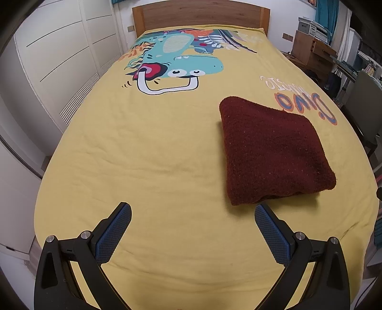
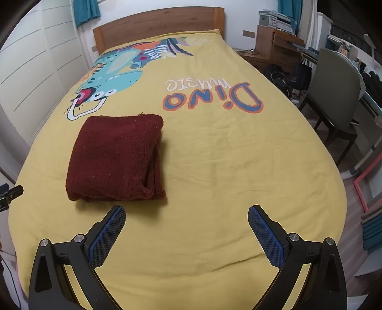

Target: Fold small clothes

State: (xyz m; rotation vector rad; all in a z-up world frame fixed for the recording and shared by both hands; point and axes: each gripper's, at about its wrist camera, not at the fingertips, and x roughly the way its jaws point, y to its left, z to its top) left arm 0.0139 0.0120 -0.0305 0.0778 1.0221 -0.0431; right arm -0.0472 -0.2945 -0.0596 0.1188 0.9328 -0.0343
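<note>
Already folded into a thick, squarish bundle, a dark red knitted garment (image 1: 274, 152) is seen lying on a yellow bedspread (image 1: 148, 167) printed with a teal cartoon dinosaur (image 1: 176, 62) and the words "Dino music" (image 2: 212, 97). From the left wrist view the bundle is placed to the right of centre, its near edge just beyond the right-hand fingertip; from the right wrist view it is placed to the left, with its layered open edges turned toward the right side and its near edge just beyond the left-hand fingertip. The left gripper (image 1: 193, 214) is held above the bedspread with its blue-padded fingers (image 1: 112, 236) spread wide, nothing being held between them. The right gripper (image 2: 186, 215) is likewise spread wide and empty, apart from the garment. A wooden headboard (image 1: 200, 14) is seen at the far end of the bed, white wardrobe doors (image 1: 59, 54) to the left, and a grey-green chair (image 2: 334, 88) to the right.
</note>
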